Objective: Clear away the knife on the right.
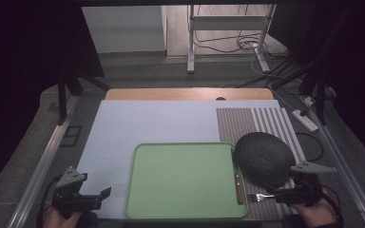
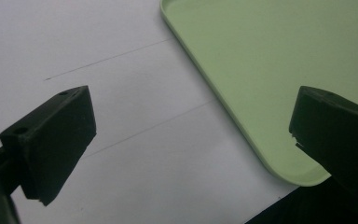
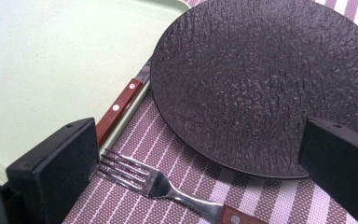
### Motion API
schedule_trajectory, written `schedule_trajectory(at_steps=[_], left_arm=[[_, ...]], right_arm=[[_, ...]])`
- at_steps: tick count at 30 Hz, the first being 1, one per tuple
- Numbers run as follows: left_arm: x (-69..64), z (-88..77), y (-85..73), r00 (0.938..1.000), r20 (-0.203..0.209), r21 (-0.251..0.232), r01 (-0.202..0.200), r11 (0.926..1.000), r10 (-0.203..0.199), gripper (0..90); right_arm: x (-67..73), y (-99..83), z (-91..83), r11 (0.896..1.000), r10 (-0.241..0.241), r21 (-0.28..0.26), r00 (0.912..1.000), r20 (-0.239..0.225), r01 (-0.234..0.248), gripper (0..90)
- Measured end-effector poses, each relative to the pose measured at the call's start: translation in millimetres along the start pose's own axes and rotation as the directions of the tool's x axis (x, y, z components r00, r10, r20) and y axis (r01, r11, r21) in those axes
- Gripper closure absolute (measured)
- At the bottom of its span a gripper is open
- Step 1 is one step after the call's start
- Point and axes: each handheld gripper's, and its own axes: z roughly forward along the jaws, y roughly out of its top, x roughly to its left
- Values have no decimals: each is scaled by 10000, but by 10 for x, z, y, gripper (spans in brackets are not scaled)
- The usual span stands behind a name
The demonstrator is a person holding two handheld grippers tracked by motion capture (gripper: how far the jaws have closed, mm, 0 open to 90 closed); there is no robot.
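The left gripper (image 1: 105, 193) hovers low at the near left of the table, jaws spread wide with nothing between them; in the left gripper view (image 2: 186, 140) they straddle bare white mat (image 2: 121, 154) and the rounded near-left corner of the green tray (image 2: 242, 70). The right gripper (image 1: 272, 194) sits at the near right, jaws also wide and holding nothing. In the right gripper view (image 3: 191, 158) a fork (image 3: 168, 186) with a wooden handle lies on the striped placemat (image 3: 242, 196) between the jaws, its tines pointing toward the tray's right rim. A knife (image 3: 121, 105) with a matching wooden handle rests along that rim, just inside the tray (image 1: 180, 180). The dark textured plate (image 1: 264, 156) lies on the placemat (image 1: 247, 123), its left edge close to the knife (image 1: 238, 183) and the tray's right edge. The tray's whole floor is open green surface, and the white mat (image 1: 142, 123) stretches bare to the left and beyond.
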Motion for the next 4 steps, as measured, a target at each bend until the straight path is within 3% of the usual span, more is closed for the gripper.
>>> schedule_trajectory(at_steps=[4], left_arm=[[-1, 2, 6, 10000, 6, -9, 12, 10000, -12, 12]], right_arm=[[-9, -1, 10, 10000, 13, 48, 10000, -13, -13, 0]])
